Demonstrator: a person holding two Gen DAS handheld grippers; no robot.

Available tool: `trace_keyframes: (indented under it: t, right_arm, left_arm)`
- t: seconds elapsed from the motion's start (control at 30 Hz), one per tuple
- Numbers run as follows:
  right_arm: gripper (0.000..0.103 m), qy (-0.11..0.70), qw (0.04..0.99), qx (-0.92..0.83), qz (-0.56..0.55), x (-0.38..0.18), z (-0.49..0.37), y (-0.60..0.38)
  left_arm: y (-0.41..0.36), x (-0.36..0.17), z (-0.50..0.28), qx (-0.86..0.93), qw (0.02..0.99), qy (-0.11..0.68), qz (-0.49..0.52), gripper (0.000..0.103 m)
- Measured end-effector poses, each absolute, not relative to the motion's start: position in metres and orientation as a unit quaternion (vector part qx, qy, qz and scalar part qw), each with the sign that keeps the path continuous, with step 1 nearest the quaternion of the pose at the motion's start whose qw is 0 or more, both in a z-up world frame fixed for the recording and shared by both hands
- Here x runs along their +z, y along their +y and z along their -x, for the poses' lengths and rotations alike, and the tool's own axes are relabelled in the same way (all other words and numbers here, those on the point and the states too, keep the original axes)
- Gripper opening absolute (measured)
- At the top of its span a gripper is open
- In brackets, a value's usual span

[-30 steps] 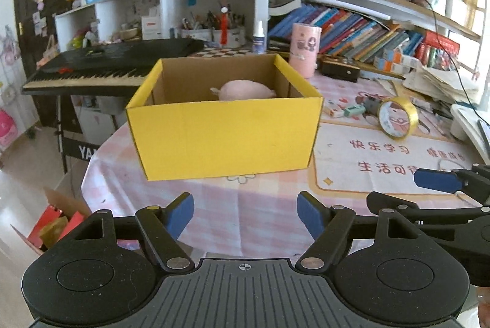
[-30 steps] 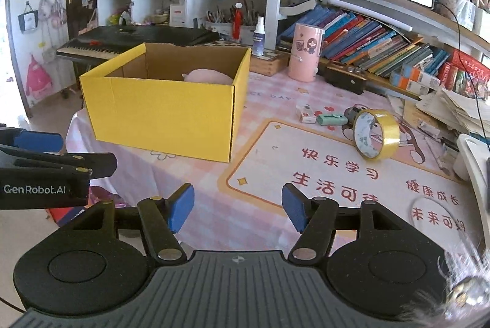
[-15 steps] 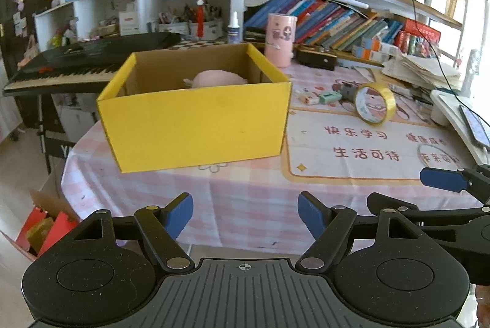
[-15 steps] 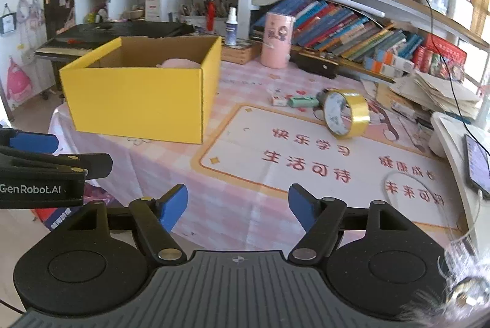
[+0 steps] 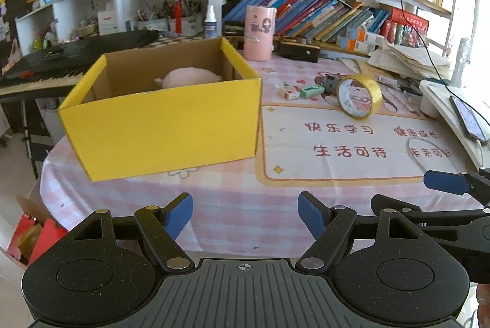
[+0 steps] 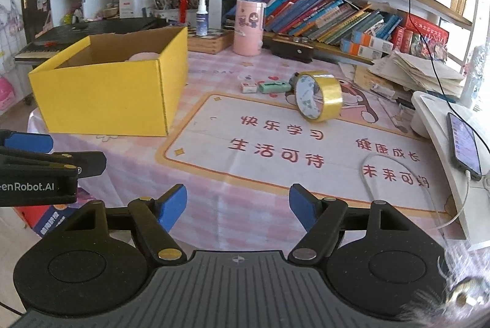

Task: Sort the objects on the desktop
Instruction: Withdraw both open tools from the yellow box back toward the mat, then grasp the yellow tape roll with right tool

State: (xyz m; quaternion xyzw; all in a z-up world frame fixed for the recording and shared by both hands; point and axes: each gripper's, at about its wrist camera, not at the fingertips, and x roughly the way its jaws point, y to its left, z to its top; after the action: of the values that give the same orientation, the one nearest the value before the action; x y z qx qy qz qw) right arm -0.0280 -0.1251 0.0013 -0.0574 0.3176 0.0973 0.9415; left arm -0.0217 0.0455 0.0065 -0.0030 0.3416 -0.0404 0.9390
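Left gripper [image 5: 245,214] and right gripper [image 6: 238,205] hover wide apart, empty, at the bench [image 6: 214,190] edge; one yellow box [image 5: 165,129] holds one pink plush [image 5: 190,77]; one tape roll [image 6: 318,99] stands beside two erasers [image 6: 274,86].

bright daylight from right | glare at window | fisheye-curved edges | sharp

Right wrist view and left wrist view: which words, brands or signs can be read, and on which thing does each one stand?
"快乐学习" on the desk mat.
"生活可待" on the same mat, lower line.
"健康成长" on the mat, right side.
"未来可期" on the mat, lower right; the last character is unclear.
"enRobot.AI" on the left gripper, its first letter cut off.
Book spines and the pink canister: too small to read.
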Motion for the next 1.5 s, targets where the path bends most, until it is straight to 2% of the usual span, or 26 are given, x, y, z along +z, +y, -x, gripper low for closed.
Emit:
trace_keyframes:
  t: [0.8, 1.5]
  right_arm:
    - [0.072, 0.349, 0.933, 0.072, 0.05, -0.006, -0.062, -0.199]
    - [0.07, 0.35, 0.928, 0.115, 0.059, -0.017, -0.162, -0.245]
  left_arm:
    - [-0.03, -0.006, -0.06, -0.073, 0.927, 0.368, -0.006, 0.078]
    - [-0.071, -0.009, -0.127, -0.003, 0.926, 0.377, 0.018, 0.078]
